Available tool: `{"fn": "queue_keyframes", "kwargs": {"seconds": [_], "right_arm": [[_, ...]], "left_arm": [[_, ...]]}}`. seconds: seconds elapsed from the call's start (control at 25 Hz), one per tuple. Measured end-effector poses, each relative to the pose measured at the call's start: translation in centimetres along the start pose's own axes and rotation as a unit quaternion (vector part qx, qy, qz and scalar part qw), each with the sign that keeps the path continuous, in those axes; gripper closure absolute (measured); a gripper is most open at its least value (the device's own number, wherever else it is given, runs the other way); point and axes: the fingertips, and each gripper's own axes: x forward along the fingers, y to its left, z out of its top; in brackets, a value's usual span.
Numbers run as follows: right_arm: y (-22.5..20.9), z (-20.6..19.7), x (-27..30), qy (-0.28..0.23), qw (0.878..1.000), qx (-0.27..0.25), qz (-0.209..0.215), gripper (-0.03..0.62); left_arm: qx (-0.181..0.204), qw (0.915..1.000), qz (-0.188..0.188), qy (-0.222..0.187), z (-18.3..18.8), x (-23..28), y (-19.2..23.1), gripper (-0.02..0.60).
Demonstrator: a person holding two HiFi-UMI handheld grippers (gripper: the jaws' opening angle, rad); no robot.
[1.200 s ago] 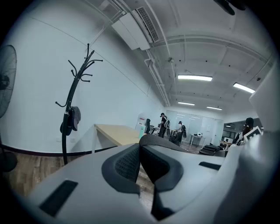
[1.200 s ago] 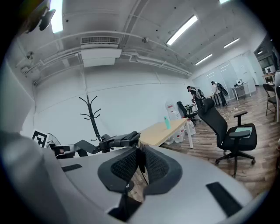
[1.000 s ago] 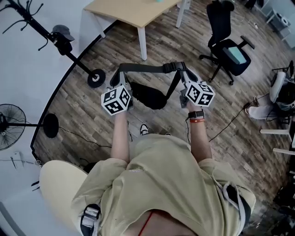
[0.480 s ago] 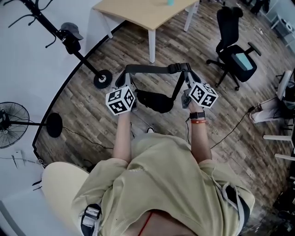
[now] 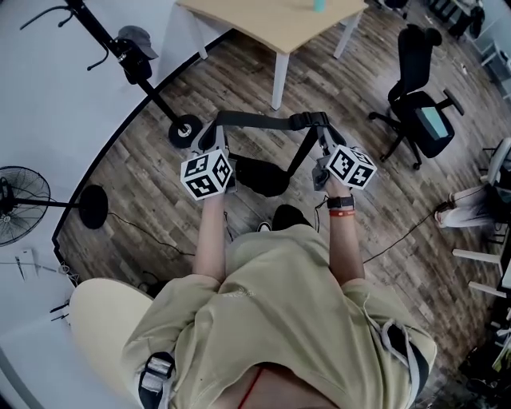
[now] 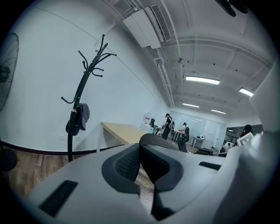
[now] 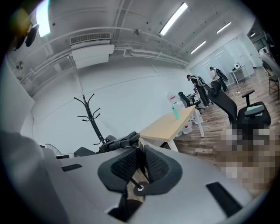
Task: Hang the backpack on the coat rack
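Observation:
The black backpack hangs below its strap, which is stretched level between my two grippers in the head view. My left gripper is shut on the strap's left end and my right gripper on its right end. In the left gripper view the strap arches out from between the shut jaws of the left gripper. In the right gripper view the right gripper pinches the strap webbing. The black coat rack stands ahead to the left, carrying a cap. The rack also rises at the left of the left gripper view.
A light wooden table stands just ahead, with a bottle on it. A black office chair is at the right. A floor fan and its round base stand left, with a cable across the wooden floor. People stand far off.
Both grippers have carried the strap and backpack forward together. The rack's base and the table have drawn closer, and a shoe has come into view under the bag.

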Motion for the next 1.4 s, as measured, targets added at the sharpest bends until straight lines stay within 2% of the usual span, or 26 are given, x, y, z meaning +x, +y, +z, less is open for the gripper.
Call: {"fn": "queue_keyframes", "kwargs": {"seconds": [0.2,0.36,0.52,0.76,0.84,1.0,1.24,1.4], "right_arm": [[0.8,-0.1,6.5,0.037,0.998,-0.002,0.04,0.546],[1.4,1.7,12.8,0.051,0.996,-0.011,0.079,0.546],[2.9,2.5,19.1,0.086,0.987,-0.022,0.132,0.546],[3.4,3.9,28.5,0.127,0.975,-0.028,0.18,0.546],[3.6,4.2,30.5,0.139,0.968,-0.037,0.206,0.546],[6.4,4.7,34.4,0.16,0.942,-0.091,0.28,0.546],[9.2,6.4,41.0,0.182,0.927,-0.103,0.312,0.546],[13.0,6.3,44.4,0.19,0.912,-0.114,0.346,0.546]], "left_arm": [[-0.021,0.999,0.038,-0.006,0.8,2.9,3.0,0.557],[-0.067,0.9954,0.065,-0.021,2.4,6.1,5.4,0.557],[-0.062,0.9915,0.111,-0.025,3.7,8.8,7.5,0.557],[-0.073,0.9811,0.176,-0.035,4.5,13.3,10.6,0.557],[-0.073,0.9777,0.193,-0.041,4.8,14.5,11.1,0.557],[-0.073,0.9702,0.221,-0.066,6.5,16.3,12.6,0.557],[-0.079,0.9528,0.281,-0.085,8.9,17.5,15.2,0.557],[-0.075,0.9415,0.316,-0.089,10.6,17.6,17.6,0.557]]}}
